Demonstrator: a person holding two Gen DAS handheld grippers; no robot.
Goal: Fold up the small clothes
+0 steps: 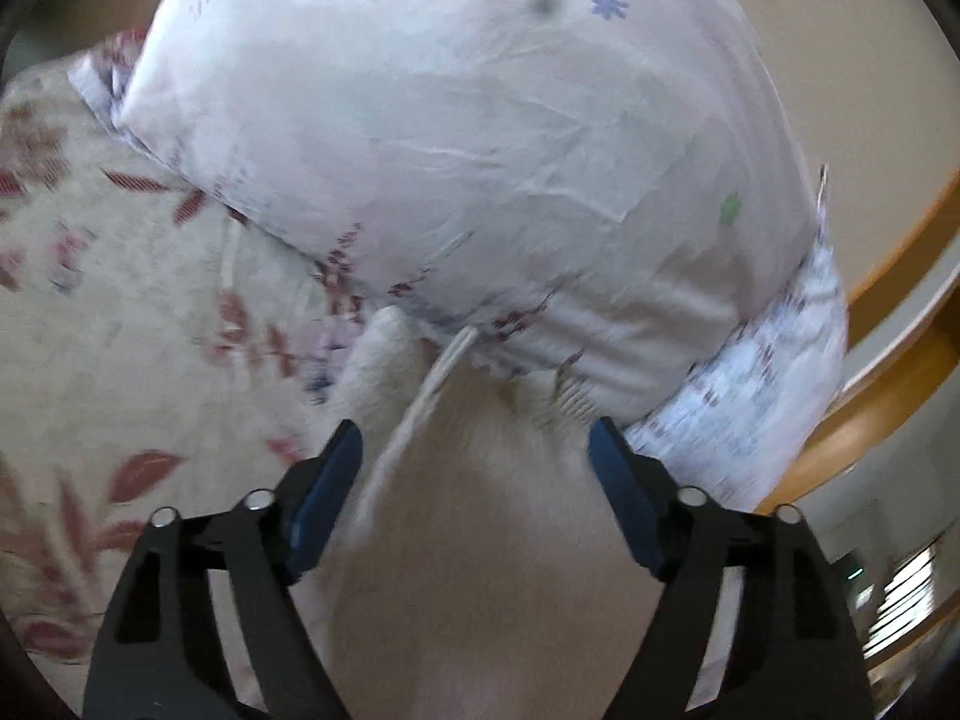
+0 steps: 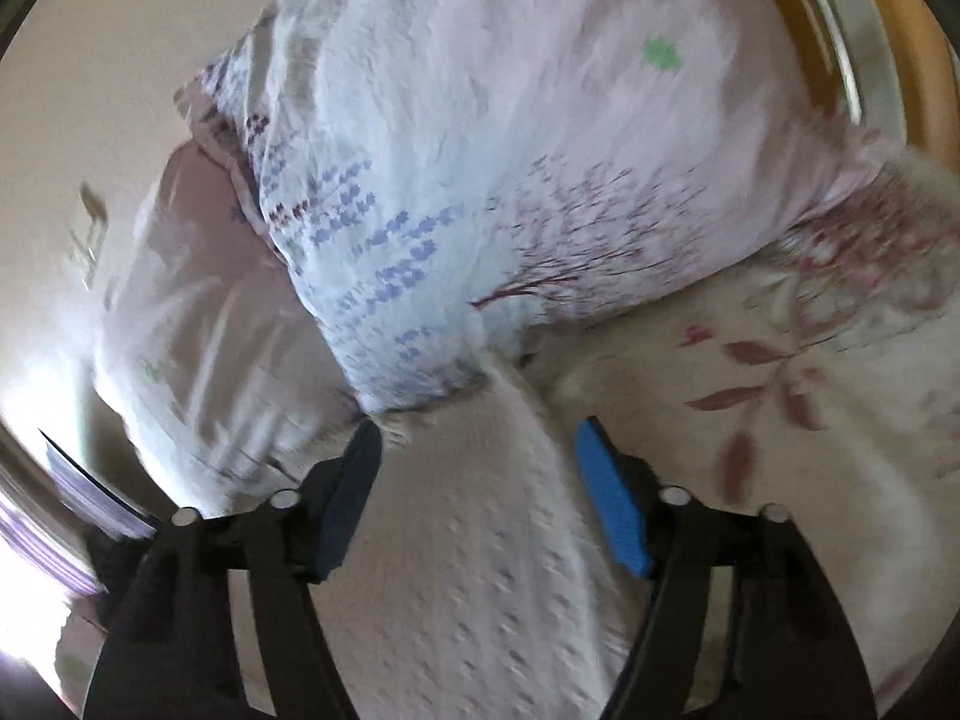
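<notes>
A small cream garment (image 1: 480,516) with a ribbed hem lies on the bed just in front of my left gripper (image 1: 474,450), whose blue-padded jaws stand wide open over it. In the right wrist view the same pale knitted cloth (image 2: 480,540) with a dotted weave runs between the jaws of my right gripper (image 2: 477,450), which are also wide open and hold nothing. The garment's far end goes under the edge of a big pillow. Both views are blurred by motion.
A large white pillow with purple and green flower print (image 1: 456,132) (image 2: 480,180) lies right ahead. The bed is covered by a cream sheet with red leaves (image 1: 120,312) (image 2: 780,396). A wooden bed frame (image 1: 888,372) curves at the right.
</notes>
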